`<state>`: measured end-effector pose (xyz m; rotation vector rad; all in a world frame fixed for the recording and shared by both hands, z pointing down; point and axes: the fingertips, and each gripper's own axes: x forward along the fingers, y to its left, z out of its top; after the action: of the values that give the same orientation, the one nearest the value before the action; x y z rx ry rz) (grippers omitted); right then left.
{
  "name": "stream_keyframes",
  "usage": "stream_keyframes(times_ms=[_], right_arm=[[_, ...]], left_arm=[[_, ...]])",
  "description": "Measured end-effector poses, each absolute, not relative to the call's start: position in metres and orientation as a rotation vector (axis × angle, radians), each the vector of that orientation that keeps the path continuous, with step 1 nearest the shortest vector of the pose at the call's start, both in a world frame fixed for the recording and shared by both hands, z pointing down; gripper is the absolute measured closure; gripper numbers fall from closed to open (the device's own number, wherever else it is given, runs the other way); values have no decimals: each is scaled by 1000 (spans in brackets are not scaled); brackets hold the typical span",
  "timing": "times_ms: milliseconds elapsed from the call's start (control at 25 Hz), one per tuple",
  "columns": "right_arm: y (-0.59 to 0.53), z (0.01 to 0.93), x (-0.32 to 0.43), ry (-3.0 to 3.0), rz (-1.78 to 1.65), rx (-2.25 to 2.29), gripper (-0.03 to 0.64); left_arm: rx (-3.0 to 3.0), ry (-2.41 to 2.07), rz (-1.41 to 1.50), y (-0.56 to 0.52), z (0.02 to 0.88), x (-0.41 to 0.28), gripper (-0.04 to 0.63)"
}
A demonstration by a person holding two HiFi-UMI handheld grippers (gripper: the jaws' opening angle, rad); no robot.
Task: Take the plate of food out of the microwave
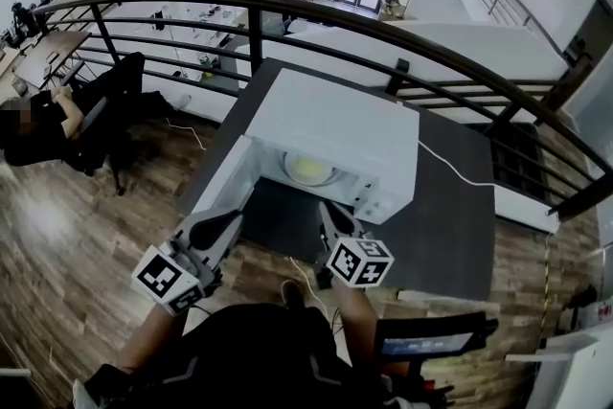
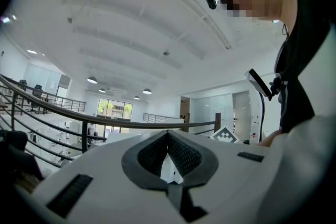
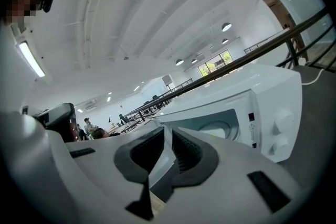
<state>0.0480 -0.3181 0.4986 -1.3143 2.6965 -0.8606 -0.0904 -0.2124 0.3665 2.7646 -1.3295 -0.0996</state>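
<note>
A white microwave [image 1: 345,124] stands on a dark table, its door [image 1: 223,179] swung open to the left. Inside it lies a pale plate of food [image 1: 308,168], which shows as a round shape [image 3: 218,128] in the right gripper view. My right gripper [image 1: 330,206] hangs just before the opening, right of its middle, its jaws [image 3: 167,131] parted by a narrow slit with nothing between them. My left gripper [image 1: 230,220] is near the outer end of the open door, pointing level; its tips [image 2: 168,134] meet and hold nothing.
The dark table [image 1: 460,225] runs on to the right of the microwave, with a white cable [image 1: 460,170] across it. A black railing [image 1: 383,34] curves behind. A chair back [image 1: 431,340] stands at lower right. Someone sits at a desk far left [image 1: 38,124].
</note>
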Motion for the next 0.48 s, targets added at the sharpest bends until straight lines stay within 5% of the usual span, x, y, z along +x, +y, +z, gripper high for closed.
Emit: stream_keyframes(times_ms=[480], right_arm=[[-354,575,44,2540,-1209,-1312,532]], left_arm=[[2732,-1426,-76,-229,364,-101,591]])
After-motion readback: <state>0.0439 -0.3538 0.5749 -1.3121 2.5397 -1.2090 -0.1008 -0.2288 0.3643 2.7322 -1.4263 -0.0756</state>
